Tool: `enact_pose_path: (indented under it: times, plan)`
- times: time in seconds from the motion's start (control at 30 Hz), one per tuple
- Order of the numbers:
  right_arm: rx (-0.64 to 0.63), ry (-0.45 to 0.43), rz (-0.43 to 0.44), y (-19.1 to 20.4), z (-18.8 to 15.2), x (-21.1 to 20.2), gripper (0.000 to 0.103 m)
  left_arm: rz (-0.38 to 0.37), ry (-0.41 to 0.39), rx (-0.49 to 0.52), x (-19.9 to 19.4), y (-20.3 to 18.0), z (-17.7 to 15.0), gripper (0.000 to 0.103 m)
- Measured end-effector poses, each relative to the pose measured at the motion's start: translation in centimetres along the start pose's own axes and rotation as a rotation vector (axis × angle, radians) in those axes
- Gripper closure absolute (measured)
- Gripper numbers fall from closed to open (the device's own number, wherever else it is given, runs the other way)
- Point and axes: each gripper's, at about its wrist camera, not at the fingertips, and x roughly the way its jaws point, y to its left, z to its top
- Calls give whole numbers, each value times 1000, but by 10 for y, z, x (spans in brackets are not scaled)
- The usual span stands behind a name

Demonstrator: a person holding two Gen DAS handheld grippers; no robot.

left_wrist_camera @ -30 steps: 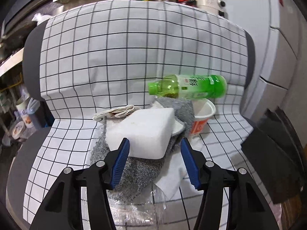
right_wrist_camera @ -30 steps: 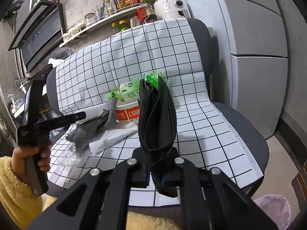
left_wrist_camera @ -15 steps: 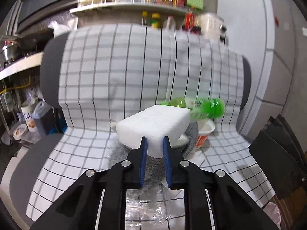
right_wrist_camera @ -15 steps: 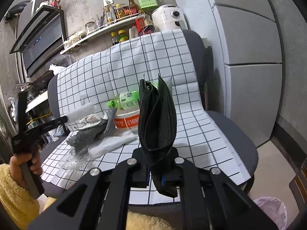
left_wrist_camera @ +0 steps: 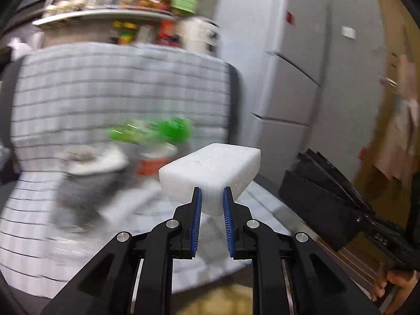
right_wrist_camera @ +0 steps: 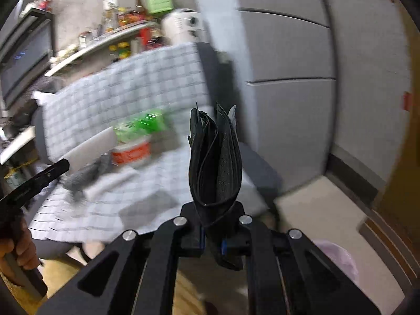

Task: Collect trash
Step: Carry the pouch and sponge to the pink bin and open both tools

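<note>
Inspector A: Left wrist view. State of the left gripper [left_wrist_camera: 212, 199]?

Inspector B: Nearly closed, its blue pads pinching the near end of a white foam block [left_wrist_camera: 210, 169]. The block is held in the air, level, in front of the checked cloth [left_wrist_camera: 78, 99].

Inspector A: Other trash, relative to that cloth?

Inspector B: All blurred. A green bottle [left_wrist_camera: 152, 131] lies on the cloth, with a red-and-white cup [left_wrist_camera: 155, 161] just below it and grey fabric [left_wrist_camera: 86, 186] to the cup's left. Off the cloth's right edge, a folded black sheet [left_wrist_camera: 323, 194] sticks out of the right gripper.

Inspector A: Right wrist view.

Inspector B: The right gripper [right_wrist_camera: 212, 239] is clamped on the lower end of the folded black sheet [right_wrist_camera: 215, 160], which stands upright. Over the cloth [right_wrist_camera: 126, 89], the foam block [right_wrist_camera: 89, 149] shows at the left gripper's [right_wrist_camera: 61, 164] tip. The bottle [right_wrist_camera: 141, 126] and cup [right_wrist_camera: 131, 152] sit on the cloth beside the block.
</note>
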Motion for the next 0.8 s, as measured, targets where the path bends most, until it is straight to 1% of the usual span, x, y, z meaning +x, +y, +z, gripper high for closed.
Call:
enact_pose_path:
  times: [0.1, 0.2, 0.33, 0.4, 0.5, 0.53, 0.57, 0.63, 0.67, 0.8]
  plan:
    - [25, 34, -136, -34, -18, -12, 94, -94, 56, 36, 21, -34, -14, 86]
    - [51, 63, -264, -63, -36, -19, 94, -149, 88, 66, 32, -56, -23, 85]
    - [61, 102, -408, -94, -60, -15, 93, -175, 107, 96, 39, -74, -30, 85]
    - [60, 126, -458, -105, -73, -7, 93, -176, 115, 100, 42, -78, -33, 85]
    - [38, 166, -514, -114, -87, 9, 88, -175, 135, 101, 50, -83, -35, 85]
    - [26, 190, -519, -116, -92, 16, 77, -174, 142, 104, 53, -86, -36, 85]
    - [16, 208, -508, -118, -97, 22, 60, -173, 148, 108, 55, -88, -36, 85]
    - [14, 224, -455, -116, -100, 28, 45, -168, 164, 119, 61, -94, -39, 85]
    - [21, 224, -412, -114, -100, 29, 45, -167, 170, 121, 62, -95, -40, 85]
    - [60, 194, -342, -115, -92, 21, 45, -166, 193, 130, 72, -103, -43, 85]
